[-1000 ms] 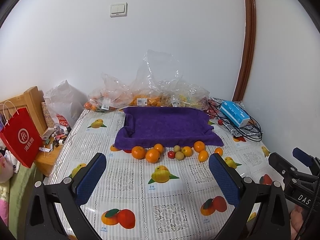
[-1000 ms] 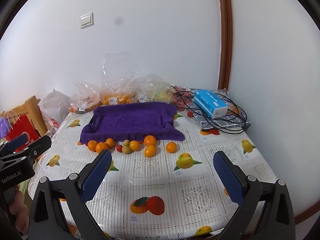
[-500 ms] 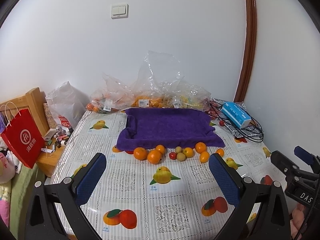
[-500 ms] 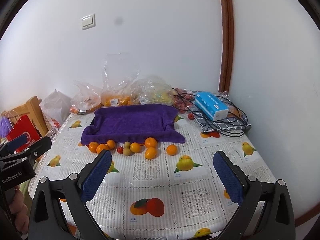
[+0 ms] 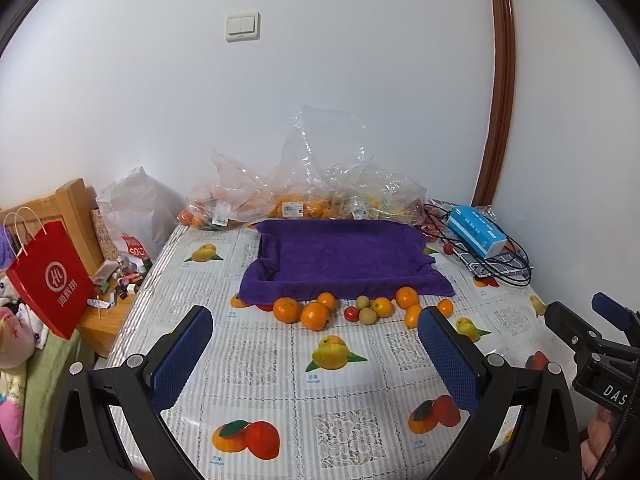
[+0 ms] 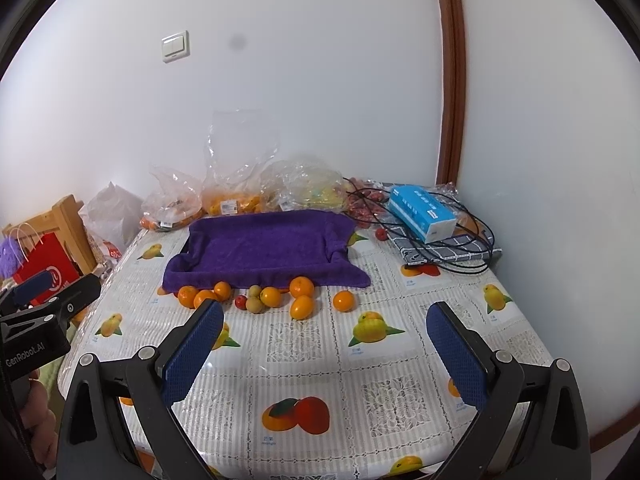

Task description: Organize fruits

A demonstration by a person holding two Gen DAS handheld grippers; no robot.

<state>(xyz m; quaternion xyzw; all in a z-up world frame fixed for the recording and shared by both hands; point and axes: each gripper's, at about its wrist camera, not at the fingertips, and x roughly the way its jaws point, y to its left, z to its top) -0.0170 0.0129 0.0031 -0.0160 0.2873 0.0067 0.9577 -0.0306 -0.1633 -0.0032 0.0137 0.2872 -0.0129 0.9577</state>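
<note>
Several loose fruits lie in a row on the table: oranges (image 5: 315,315), a small red fruit (image 5: 351,313), pale green-brown fruits (image 5: 367,315) and a yellow-orange fruit (image 5: 413,316). The row also shows in the right wrist view (image 6: 270,296). Behind it sits a purple towel-lined tray (image 5: 344,256), seen in the right wrist view too (image 6: 264,246). My left gripper (image 5: 316,360) is open and empty, held above the near table. My right gripper (image 6: 326,360) is open and empty, also short of the fruits.
Clear plastic bags of fruit (image 5: 296,196) stand along the wall. A blue tissue box (image 5: 476,230) and black cables (image 6: 460,248) lie at the back right. A red paper bag (image 5: 50,276) and a cluttered wooden stand are left of the table. The tablecloth (image 5: 260,360) has printed fruit pictures.
Both grippers have tilted slightly upward and back; the fruits and tray sit a little lower in both views. Nothing was grasped or moved.
</note>
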